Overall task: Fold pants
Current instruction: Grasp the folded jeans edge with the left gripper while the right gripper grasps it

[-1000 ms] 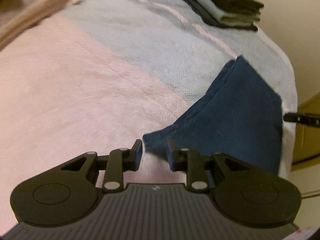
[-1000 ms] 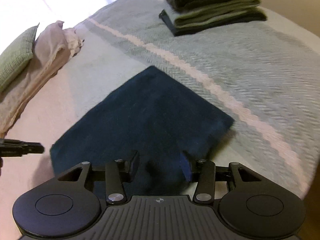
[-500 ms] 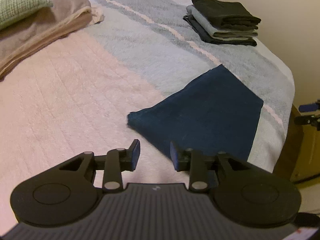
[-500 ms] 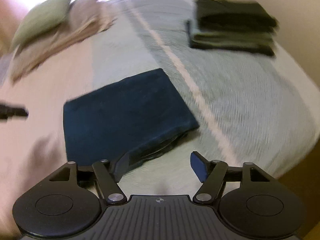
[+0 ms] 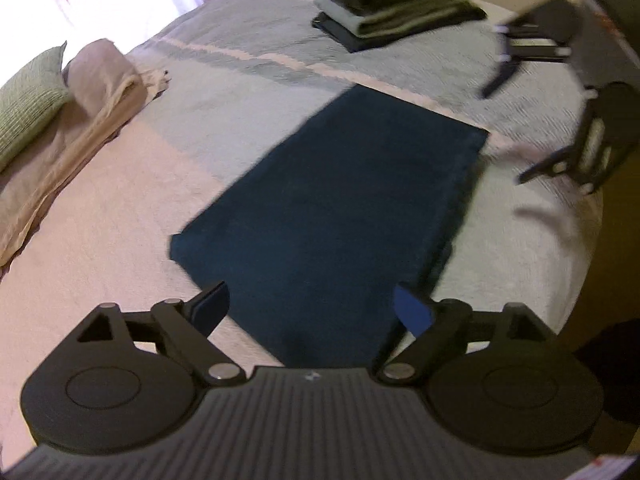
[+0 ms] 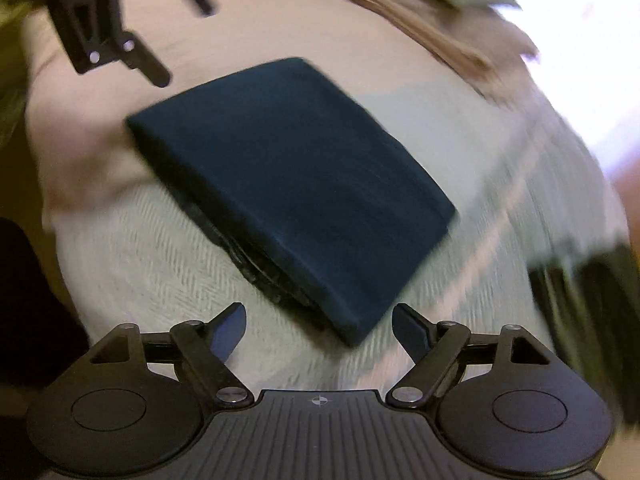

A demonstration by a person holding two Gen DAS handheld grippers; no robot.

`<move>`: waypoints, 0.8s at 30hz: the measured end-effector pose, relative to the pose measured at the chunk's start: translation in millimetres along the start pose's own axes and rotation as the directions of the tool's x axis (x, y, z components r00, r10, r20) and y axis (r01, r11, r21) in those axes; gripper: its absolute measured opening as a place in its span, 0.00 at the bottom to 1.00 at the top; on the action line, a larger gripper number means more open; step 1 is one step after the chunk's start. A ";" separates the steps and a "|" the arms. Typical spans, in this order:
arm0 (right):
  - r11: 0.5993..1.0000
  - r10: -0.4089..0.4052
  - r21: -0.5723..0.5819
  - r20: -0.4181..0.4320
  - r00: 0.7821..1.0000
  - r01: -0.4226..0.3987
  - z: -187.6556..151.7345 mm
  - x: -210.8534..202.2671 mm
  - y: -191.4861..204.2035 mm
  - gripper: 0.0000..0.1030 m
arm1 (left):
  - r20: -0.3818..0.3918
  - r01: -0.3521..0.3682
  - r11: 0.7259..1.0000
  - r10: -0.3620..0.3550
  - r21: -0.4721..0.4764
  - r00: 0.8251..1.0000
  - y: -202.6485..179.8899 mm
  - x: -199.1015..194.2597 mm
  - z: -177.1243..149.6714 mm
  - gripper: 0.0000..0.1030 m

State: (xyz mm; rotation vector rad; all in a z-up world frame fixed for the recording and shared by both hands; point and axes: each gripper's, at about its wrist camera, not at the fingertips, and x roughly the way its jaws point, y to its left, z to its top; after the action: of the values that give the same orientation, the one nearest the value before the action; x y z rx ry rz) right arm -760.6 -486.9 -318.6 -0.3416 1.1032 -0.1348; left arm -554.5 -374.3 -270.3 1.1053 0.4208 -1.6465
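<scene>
The dark blue pants (image 5: 332, 208) lie folded into a flat rectangle on the bed, also in the right wrist view (image 6: 292, 184), where layered edges show along the near side. My left gripper (image 5: 316, 312) hovers open over the near short end of the pants with nothing between its fingers. My right gripper (image 6: 320, 328) is open just short of the pants' near corner, holding nothing. Each gripper appears in the other's view: the right gripper (image 5: 536, 128) at the far right, the left gripper (image 6: 160, 44) at the upper left.
A stack of folded dark and grey-green clothes (image 5: 396, 4) sits at the far end of the bedspread (image 5: 248, 92). Beige garments (image 5: 92, 108) and a green pillow (image 5: 24, 108) lie at the left. The bed's edge (image 5: 576, 264) runs along the right.
Both grippers have opened wide and drawn back from the pants. The views have swung round: the left now faces the short end, the right the corner. The pants lie flat, released.
</scene>
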 end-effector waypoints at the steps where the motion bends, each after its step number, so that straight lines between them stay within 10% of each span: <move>1: 0.998 -0.012 -0.054 0.018 1.000 0.013 0.0 8.0 6.2 0.76 | 0.003 -0.017 1.000 0.017 0.009 1.000 -9.4 2.4 -3.2 0.88; 12: 0.873 -0.145 -0.448 0.140 0.979 0.193 -21.1 84.6 45.6 0.77 | 0.031 -0.131 0.987 0.129 0.089 0.991 -75.7 41.7 -44.9 0.90; 14: 0.879 -0.137 -0.443 0.118 0.984 0.175 -20.5 86.3 35.1 0.76 | 0.041 -0.159 0.976 0.154 0.146 0.987 -85.3 45.1 -48.7 0.90; 18: 0.889 -0.103 -0.438 0.090 0.991 0.132 -7.1 74.3 26.6 0.43 | 0.066 -0.217 0.936 0.207 0.276 0.976 -105.0 52.4 -52.3 0.91; 24: 0.950 -0.052 -0.304 0.053 0.997 0.066 43.7 40.3 -14.7 0.35 | 0.105 -0.325 0.869 0.308 0.374 0.946 -108.1 61.5 -51.3 0.90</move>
State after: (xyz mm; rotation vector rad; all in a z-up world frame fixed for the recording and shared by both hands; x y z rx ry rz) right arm -702.7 -502.9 -330.2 -0.6533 1.0705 -0.0074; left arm -628.5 -330.5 -373.8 1.3471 -0.1248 -1.4857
